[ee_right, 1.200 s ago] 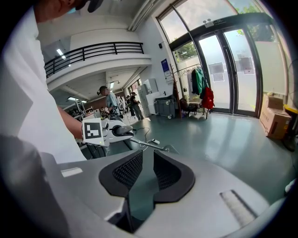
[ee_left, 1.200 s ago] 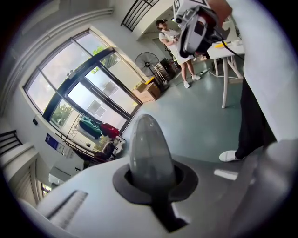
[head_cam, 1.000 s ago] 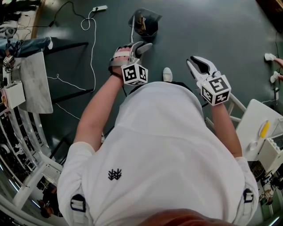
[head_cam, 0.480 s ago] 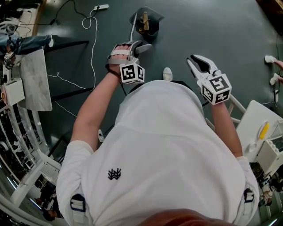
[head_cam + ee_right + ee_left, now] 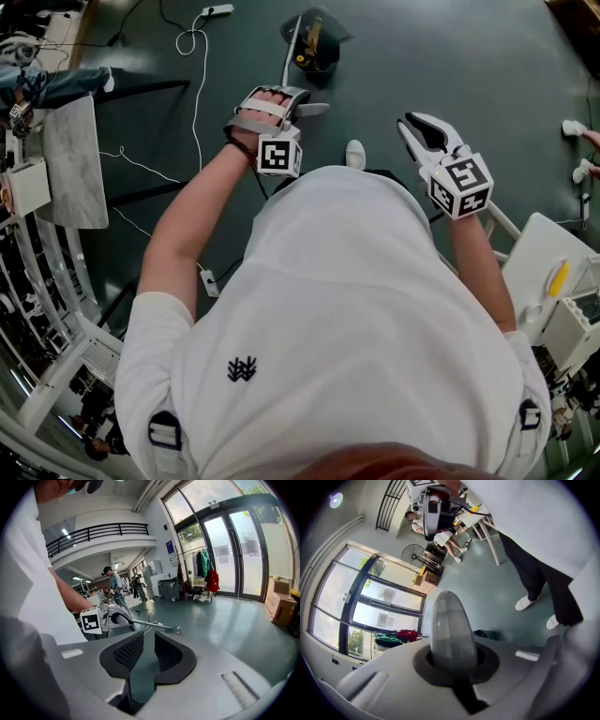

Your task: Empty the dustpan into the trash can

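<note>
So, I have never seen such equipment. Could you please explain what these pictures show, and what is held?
There is no robot here. A person in a white shirt holds hand-operated tongs in each hand.

One picture comes from a camera on the person's head, looking down. The other two come from cameras riding on each tool, looking along its jaws.

The left tongs are shut on the long light-grey handle of a dark dustpan with some litter in it. The right tongs hold nothing; their jaws stand slightly apart.

Below is a dark green floor with a white cable lying on it. I cannot see a trash can.
</note>
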### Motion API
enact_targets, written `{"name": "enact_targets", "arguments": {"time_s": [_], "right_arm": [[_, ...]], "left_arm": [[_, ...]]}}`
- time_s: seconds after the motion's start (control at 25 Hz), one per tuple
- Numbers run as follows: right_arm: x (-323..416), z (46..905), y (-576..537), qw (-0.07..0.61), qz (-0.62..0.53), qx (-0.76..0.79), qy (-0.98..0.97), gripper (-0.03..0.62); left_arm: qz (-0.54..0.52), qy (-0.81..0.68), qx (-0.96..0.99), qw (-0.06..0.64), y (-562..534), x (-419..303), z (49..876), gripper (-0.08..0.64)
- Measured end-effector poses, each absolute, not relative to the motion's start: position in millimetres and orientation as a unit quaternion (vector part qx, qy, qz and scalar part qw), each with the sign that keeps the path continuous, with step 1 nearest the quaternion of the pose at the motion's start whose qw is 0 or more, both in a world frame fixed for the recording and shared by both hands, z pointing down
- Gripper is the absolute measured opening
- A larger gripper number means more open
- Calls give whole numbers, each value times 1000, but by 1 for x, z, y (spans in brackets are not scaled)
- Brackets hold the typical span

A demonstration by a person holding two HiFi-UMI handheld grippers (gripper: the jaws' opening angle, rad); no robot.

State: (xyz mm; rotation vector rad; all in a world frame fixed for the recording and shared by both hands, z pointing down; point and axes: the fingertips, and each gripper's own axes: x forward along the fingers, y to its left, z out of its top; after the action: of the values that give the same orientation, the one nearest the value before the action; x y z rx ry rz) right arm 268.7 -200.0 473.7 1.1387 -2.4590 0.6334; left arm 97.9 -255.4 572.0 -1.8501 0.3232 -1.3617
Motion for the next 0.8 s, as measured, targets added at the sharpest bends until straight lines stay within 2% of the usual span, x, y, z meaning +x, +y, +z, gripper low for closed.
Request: {"name": "enact_targets", "arguments": {"time_s": [0.36, 0.68, 0.8], "right_arm": [[269, 475, -194, 183, 223, 399, -871, 75], [264, 479, -196, 183, 225, 392, -873, 75], [265, 480, -195, 185, 227, 390, -873, 74]], "left_arm": [[-549, 48, -709, 439, -226, 96, 590, 55], [-555, 88, -710, 425, -246, 91, 583, 55], [-545, 163, -711, 413, -276, 84, 569, 54]]}}
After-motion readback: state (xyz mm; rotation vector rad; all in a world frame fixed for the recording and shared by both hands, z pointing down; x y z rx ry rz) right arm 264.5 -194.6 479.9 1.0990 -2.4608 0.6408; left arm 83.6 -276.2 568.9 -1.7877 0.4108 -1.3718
